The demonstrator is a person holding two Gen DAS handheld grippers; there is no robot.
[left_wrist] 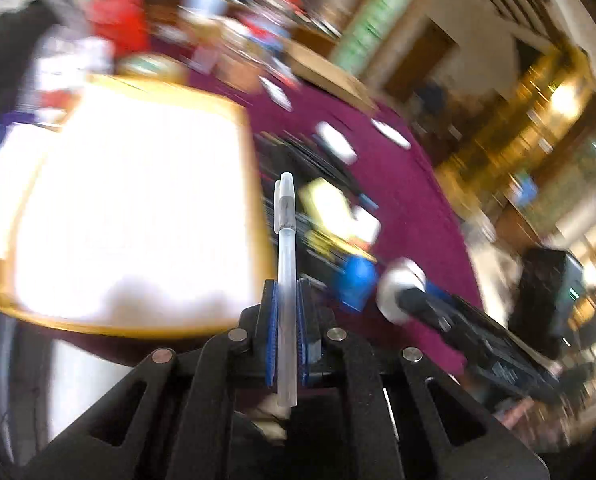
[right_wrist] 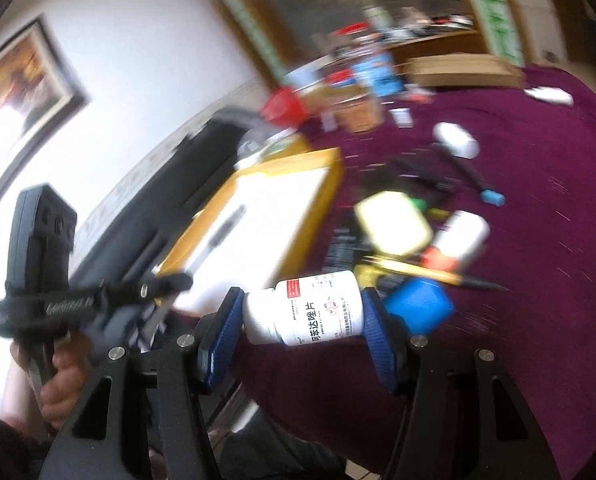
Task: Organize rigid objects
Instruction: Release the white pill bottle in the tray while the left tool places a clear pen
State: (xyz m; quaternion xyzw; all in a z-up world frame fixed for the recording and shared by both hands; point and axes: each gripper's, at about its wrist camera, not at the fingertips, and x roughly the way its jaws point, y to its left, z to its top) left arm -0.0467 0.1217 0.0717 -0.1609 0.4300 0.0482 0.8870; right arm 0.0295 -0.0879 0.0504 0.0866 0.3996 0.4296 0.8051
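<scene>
My left gripper [left_wrist: 286, 300] is shut on a clear white pen [left_wrist: 286, 280] that stands upright between the blue pads, held above the near edge of the table. My right gripper [right_wrist: 304, 312] is shut on a white medicine bottle [right_wrist: 306, 306] lying sideways between its blue pads, cap to the left. A yellow-rimmed white tray [left_wrist: 137, 216] lies on the purple tablecloth [left_wrist: 410, 192]; it also shows in the right wrist view [right_wrist: 273, 216]. The right gripper shows in the left view [left_wrist: 414, 292] beside a blue block [left_wrist: 358, 280].
A pile of loose items lies right of the tray: a yellow-green box [right_wrist: 394, 220], a blue block [right_wrist: 418, 304], a yellow pencil [right_wrist: 418, 270], white bottles [right_wrist: 456, 140] and dark pens. Boxes and clutter stand at the table's far side [right_wrist: 362, 80]. Both views are motion-blurred.
</scene>
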